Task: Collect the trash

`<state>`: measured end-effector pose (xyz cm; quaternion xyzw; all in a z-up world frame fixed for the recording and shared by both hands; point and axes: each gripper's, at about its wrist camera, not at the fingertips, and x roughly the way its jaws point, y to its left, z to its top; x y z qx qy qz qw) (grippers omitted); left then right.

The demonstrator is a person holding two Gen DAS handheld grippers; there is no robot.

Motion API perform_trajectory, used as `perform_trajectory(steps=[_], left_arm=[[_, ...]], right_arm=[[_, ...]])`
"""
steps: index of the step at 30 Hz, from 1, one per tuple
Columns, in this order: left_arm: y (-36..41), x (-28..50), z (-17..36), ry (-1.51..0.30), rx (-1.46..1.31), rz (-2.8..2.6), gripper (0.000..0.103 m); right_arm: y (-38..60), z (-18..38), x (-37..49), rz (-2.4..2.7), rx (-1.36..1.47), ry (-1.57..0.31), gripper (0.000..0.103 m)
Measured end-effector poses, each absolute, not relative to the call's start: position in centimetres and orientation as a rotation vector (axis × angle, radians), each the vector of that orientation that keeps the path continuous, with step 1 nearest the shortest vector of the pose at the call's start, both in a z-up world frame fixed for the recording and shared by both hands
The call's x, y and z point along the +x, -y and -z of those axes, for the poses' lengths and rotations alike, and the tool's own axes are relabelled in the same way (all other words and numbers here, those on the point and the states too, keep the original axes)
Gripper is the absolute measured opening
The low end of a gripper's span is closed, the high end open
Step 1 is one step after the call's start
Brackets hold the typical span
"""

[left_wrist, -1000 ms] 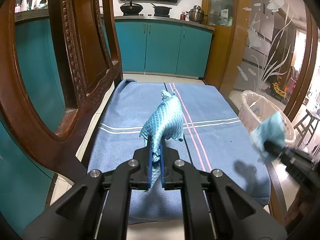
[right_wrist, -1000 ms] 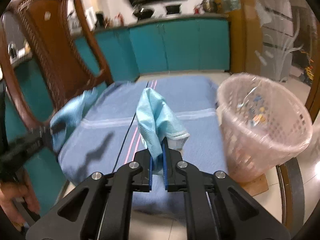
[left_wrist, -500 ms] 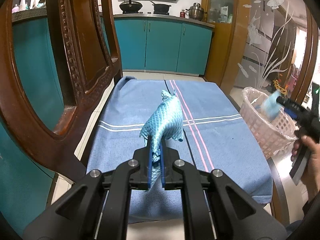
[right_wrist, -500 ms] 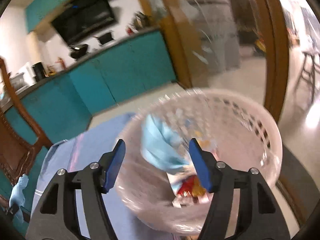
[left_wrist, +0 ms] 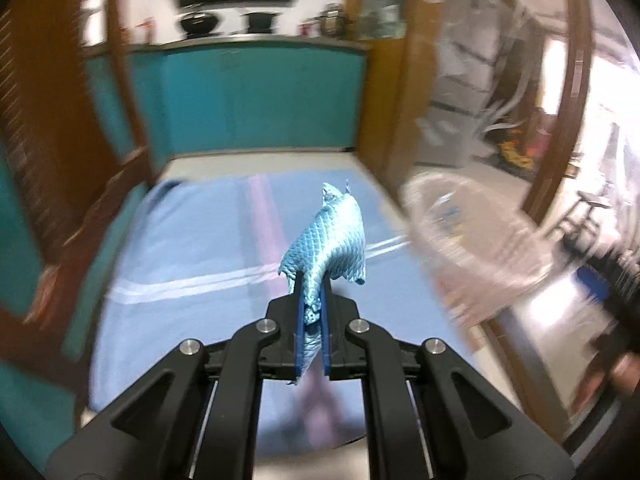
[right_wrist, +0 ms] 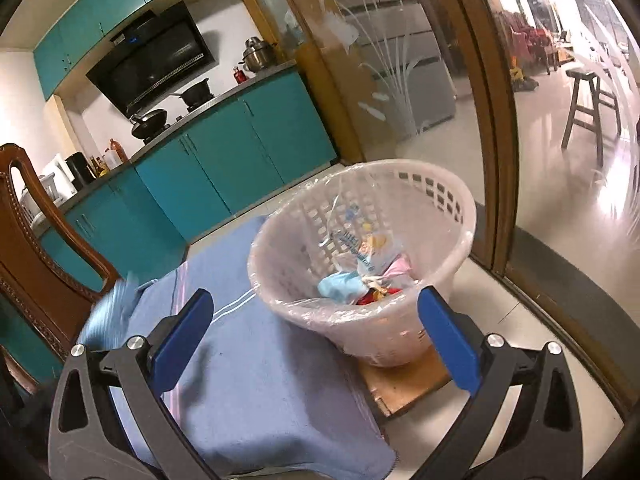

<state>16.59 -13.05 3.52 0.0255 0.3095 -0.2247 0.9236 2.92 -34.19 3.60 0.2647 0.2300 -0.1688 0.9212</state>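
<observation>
The blue cloth (right_wrist: 256,380) lies bare, giving open room above the table. To its right the pink basket (right_wrist: 440,208) stands on a wooden board (right_wrist: 412,388), mouth open upward (its floor already holds trash). The carved chair back (right_wrist: 36,264) walls off the left side. Behind the basket, the wooden door frame (right_wrist: 496,128) and etched glass (right_wrist: 400,64) close off the far right.

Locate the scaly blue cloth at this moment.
In the left wrist view, the scaly blue cloth sits centre frame, clamped in the left gripper, above the blue tablecloth.
</observation>
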Motion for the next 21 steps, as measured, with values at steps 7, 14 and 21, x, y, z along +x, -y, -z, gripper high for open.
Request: perform_trajectory(steps=[7, 14, 21], left_arm=[[26.8, 20.1, -9.6, -0.591, 0.077, 0.671, 0.071], [26.3, 20.8, -6.8, -0.649, 0.113, 0.566, 0.091], [13.9, 16.6, -3.6, -0.67, 0.185, 0.377, 0.1]], right_arm=[[36.7, -2.9, 1.6, 0.463, 0.62, -0.44, 0.1], [37.2, -2.1, 1.8, 0.437, 0.593, -0.494, 0.1], [33.1, -2.8, 3.5, 0.301, 0.513, -0.543, 0.1]])
